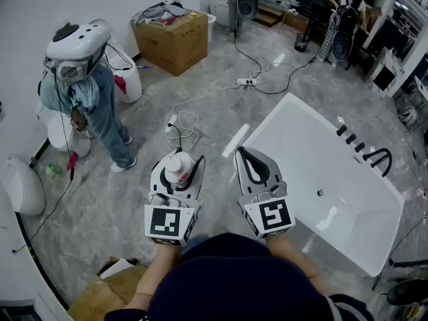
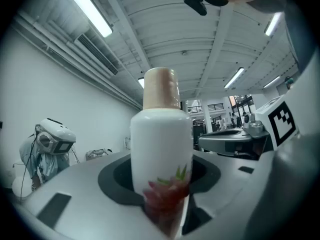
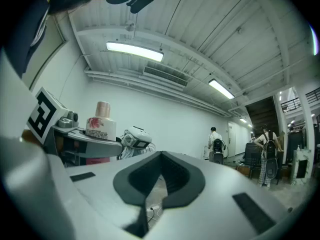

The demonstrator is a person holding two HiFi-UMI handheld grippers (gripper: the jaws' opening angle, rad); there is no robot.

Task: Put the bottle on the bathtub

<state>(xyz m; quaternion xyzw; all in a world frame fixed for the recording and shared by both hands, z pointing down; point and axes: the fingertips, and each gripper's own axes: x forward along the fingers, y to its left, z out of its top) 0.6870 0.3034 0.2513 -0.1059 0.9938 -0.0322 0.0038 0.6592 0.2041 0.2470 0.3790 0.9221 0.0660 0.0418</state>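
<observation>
The left tool point(image 1: 178, 166) is clenched on the white bottle point(image 2: 161, 144), gripping it low on the body so that the beige cap stands clear above the jaws. It is held upright over the grey floor, well apart from the bathtub point(image 1: 267, 121), which lies to the person's right. The right tool point(image 1: 243, 155) has its jaws drawn together on nothing and hovers near the tub's corner.

The main risk, as I judge it, is the landing. The tub's rim looks narrow and glossy, and a tall bottle let go off-centre could topple into the basin or onto the floor. The low grip also leaves the top free to pivot.

The bottle's label shows a red flower with green leaves. The print on it is too small to read.
</observation>
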